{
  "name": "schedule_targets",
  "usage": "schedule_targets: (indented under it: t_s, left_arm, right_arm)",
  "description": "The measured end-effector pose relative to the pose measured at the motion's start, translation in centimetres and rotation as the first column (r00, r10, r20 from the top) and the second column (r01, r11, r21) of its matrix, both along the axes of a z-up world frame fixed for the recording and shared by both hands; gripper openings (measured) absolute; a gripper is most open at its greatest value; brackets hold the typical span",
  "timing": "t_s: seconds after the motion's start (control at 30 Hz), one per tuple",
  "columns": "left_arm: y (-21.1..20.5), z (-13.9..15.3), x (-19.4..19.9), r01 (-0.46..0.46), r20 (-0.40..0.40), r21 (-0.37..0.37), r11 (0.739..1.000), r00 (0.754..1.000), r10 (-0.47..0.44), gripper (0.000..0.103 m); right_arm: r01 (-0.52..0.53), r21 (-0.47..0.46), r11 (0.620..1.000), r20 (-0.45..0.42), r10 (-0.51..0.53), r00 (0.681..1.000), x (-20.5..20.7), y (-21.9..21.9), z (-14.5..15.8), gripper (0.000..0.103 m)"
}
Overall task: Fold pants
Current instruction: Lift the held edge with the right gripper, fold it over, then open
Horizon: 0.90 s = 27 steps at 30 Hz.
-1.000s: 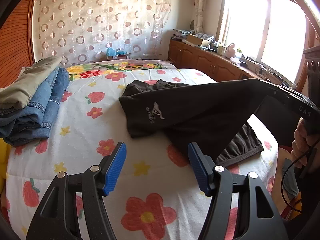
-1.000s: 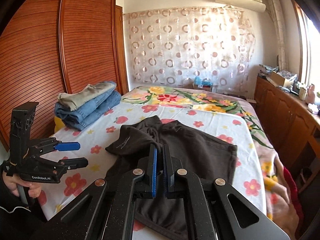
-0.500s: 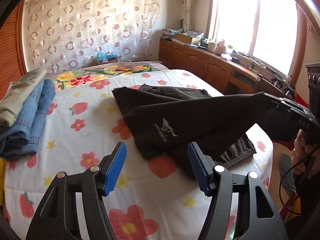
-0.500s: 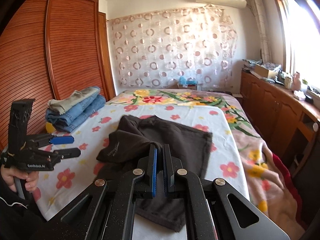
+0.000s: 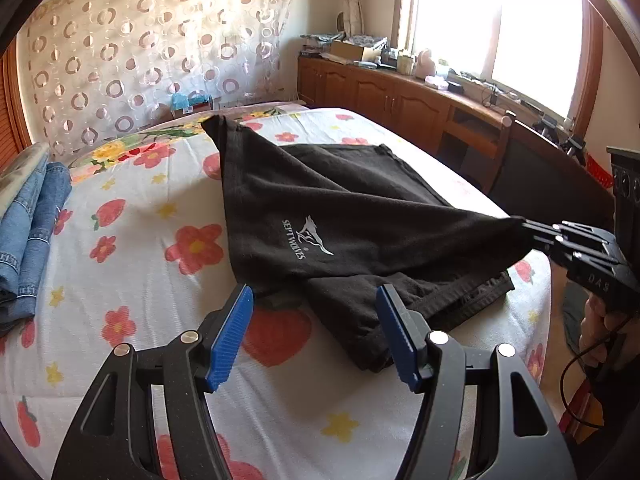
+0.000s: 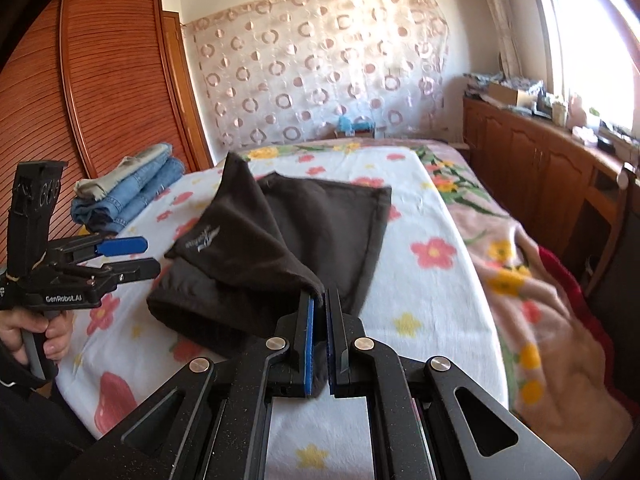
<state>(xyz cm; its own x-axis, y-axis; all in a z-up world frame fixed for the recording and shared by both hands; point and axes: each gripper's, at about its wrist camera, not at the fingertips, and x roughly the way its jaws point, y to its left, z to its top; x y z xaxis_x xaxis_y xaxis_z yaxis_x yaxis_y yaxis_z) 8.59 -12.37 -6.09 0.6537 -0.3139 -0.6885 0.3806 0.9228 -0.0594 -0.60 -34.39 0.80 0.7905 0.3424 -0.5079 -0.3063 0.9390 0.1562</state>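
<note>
Black pants (image 5: 344,216) with a white logo lie on the flowered bedspread (image 5: 132,248), partly lifted into a taut tent. My right gripper (image 6: 319,300) is shut on a corner of the pants (image 6: 256,236) and holds it above the bed; it also shows in the left wrist view (image 5: 528,229). My left gripper (image 5: 314,316) is open and empty, just in front of the near folded edge of the pants. It shows in the right wrist view (image 6: 136,256), to the left of the pants.
A stack of folded jeans and khaki trousers (image 5: 28,216) lies at the bed's left side, also in the right wrist view (image 6: 132,188). A wooden wardrobe (image 6: 108,80) stands left. Low wooden cabinets (image 5: 400,96) and a window run along the right. A pink blanket (image 6: 520,280) covers the bed's right edge.
My right gripper has pulled the pants corner higher and toward the near right, stretching the cloth taut. My left gripper has moved closer to the pants, still open.
</note>
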Motion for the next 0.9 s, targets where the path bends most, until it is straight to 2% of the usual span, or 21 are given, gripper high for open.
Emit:
schedule_targets:
  t_s: [0.3, 0.77, 0.9]
  left_arm:
    - [0.0, -1.7, 0.3, -0.015, -0.046, 0.032, 0.999, 0.999, 0.017, 0.065]
    - [0.8, -2.7, 0.6, -0.031, -0.074, 0.016, 0.999, 0.997, 0.032, 0.065]
    - [1.4, -2.0, 0.3, -0.045, -0.052, 0.016, 0.999, 0.998, 0.046, 0.065]
  right_arm:
    - [-0.012, 0.004, 1.000, -0.087, 0.012, 0.996, 0.5, 0.0, -0.2, 0.005]
    - [-0.013, 0.006, 1.000, -0.075, 0.013, 0.997, 0.3, -0.9, 2.0, 0.005]
    - [0.001, 0.000, 1.000, -0.050, -0.001, 0.999, -0.7, -0.7, 2.4, 0.013]
